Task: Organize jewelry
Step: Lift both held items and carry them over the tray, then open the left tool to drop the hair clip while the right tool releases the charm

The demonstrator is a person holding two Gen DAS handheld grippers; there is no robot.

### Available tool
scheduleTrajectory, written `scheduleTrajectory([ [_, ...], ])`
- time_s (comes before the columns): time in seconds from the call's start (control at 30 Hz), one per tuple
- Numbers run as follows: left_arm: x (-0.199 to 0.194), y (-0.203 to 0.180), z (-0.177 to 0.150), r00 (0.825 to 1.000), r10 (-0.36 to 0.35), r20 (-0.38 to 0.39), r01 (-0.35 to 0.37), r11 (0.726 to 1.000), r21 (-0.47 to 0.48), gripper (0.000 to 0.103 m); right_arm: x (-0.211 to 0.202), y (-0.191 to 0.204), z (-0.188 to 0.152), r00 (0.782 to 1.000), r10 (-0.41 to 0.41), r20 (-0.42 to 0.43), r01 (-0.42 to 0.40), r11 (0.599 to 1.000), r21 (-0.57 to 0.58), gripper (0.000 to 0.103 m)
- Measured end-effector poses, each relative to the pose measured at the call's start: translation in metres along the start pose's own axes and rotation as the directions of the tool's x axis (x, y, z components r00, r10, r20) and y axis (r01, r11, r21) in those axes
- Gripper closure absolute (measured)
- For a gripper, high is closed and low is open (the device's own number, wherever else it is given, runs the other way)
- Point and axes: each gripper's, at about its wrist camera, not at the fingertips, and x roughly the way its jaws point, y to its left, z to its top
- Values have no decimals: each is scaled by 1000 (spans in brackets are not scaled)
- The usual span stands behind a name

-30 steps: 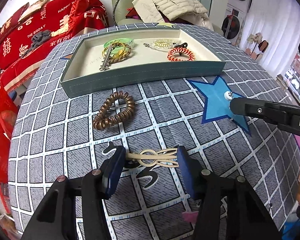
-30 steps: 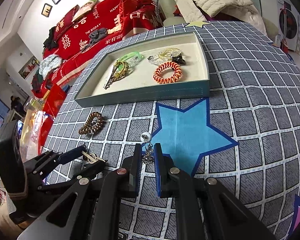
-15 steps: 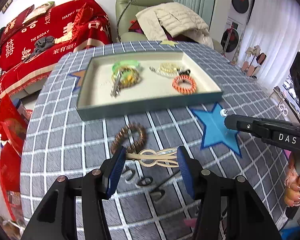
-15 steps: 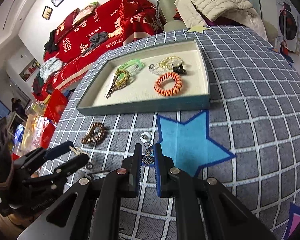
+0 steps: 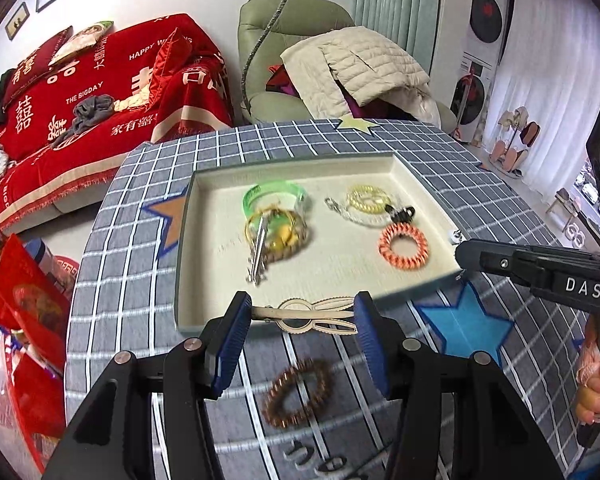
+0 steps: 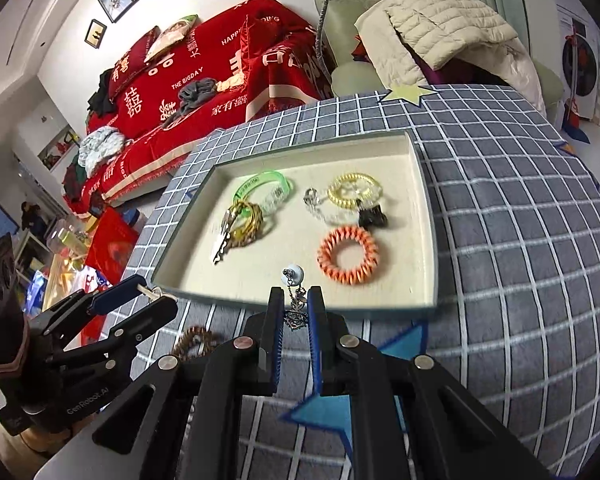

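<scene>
Checked tablecloth below, several pieces fill the tray [image 5: 186, 240]; left gripper [image 5: 302, 318] clamps a hairpin [image 5: 312, 314], right gripper [image 6: 292, 312] pinches an earring [image 6: 294, 300], and a brown coil [image 5: 296, 394] waits near the front edge.

"DAS" on right gripper [image 5: 460, 252], "GenRobot.AI" on left gripper [image 6: 148, 300], "THE BIGDAY" on red blanket [image 6: 204, 76]

Your left gripper [image 5: 302, 316] has ribbed blue pads that look rubbery, clamped on a flat cream hair clip [image 5: 312, 315] with a smooth matt finish like plastic. Your right gripper [image 6: 294, 316] pinches a thin metal chain earring [image 6: 294, 300] topped by a glossy pearly bead. The tray [image 5: 400, 166] has a soft matt cream lining. Inside the tray, the orange coil hair tie [image 5: 403, 247] looks like shiny plastic and the green bangle [image 5: 274, 196] like translucent plastic. The counter [image 6: 520, 220] wears matt woven check cloth.
</scene>
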Motion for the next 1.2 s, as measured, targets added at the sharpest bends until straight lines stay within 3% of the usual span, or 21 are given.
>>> scheduleTrajectory([
  [0.63, 69, 21, 42, 999, 44, -24, -45, 998, -34, 30, 58, -20, 46, 998, -57, -28, 58, 998, 14, 90],
  [1.2, 108, 16, 37, 992, 103, -78, -105, 994, -11, 30, 100, -30, 48, 988, -143, -62, 143, 990, -2, 89],
])
